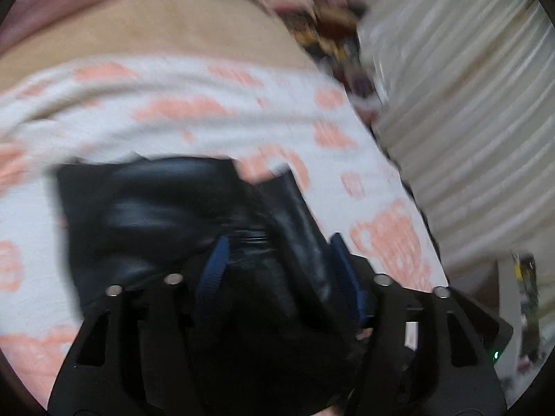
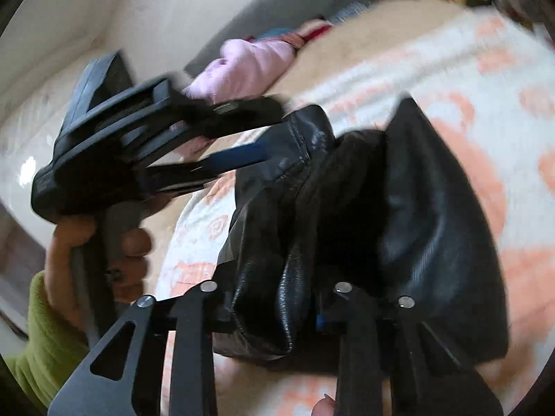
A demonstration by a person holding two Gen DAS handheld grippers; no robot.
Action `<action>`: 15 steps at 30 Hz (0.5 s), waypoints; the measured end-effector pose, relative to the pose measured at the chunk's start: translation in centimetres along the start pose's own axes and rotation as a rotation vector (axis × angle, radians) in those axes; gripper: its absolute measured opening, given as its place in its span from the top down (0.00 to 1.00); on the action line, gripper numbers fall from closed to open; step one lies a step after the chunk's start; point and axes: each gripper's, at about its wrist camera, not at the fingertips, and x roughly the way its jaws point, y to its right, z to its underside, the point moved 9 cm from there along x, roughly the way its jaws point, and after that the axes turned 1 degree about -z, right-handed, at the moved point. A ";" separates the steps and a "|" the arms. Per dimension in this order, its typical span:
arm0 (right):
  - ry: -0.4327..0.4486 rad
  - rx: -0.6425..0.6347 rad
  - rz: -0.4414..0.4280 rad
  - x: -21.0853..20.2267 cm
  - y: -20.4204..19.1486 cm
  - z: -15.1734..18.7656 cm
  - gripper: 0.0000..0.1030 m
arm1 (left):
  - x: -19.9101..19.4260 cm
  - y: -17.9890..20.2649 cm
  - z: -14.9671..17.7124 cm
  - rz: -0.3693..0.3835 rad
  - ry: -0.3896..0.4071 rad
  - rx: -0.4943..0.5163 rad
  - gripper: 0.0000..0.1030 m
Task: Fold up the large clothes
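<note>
We see the black leather garment (image 2: 347, 208) bunched above the bed's white-and-orange cover (image 2: 468, 69), its long axis running away from our right tool (image 2: 274, 312), which grips its near end. The left tool (image 1: 277, 256) clamps another fold.

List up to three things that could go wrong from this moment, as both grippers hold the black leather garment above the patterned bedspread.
1. The black leather garment looks smooth and glossy; it might slip from the right gripper.
2. It hangs bunched in thick folds, so laying it down now could trap creases.
3. The left gripper grips only an edge near the seam, close to the right one; the unsupported part could sag onto the bedspread unevenly.
</note>
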 end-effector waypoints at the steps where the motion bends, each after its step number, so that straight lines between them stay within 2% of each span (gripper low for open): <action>1: 0.006 -0.033 -0.008 -0.2 -0.7 -0.3 0.76 | -1.7 -1.3 0.0 -0.035 0.054 -0.011 0.38; 3: 0.015 -0.081 -0.017 -0.9 -1.8 -1.2 0.78 | -5.0 -4.1 0.7 -0.086 0.153 -0.056 0.36; 4: 0.028 -0.116 -0.024 -1.4 -2.5 -1.8 0.78 | -5.6 -5.2 1.2 -0.113 0.167 -0.071 0.36; 5: 0.040 -0.146 -0.027 -2.0 -3.2 -2.3 0.79 | -5.9 -6.5 2.2 -0.141 0.158 -0.094 0.36; 8: 0.092 -0.229 0.001 -4.7 -3.8 -3.6 0.79 | -5.8 -8.0 4.2 -0.127 0.133 -0.139 0.35; 11: 0.117 -0.195 0.024 -6.4 -0.6 -3.6 0.79 | -4.3 -7.9 5.8 -0.104 0.094 -0.145 0.33; 15: 0.056 -0.063 0.069 -6.3 5.9 0.0 0.79 | -1.7 -5.8 7.3 -0.047 0.041 -0.124 0.29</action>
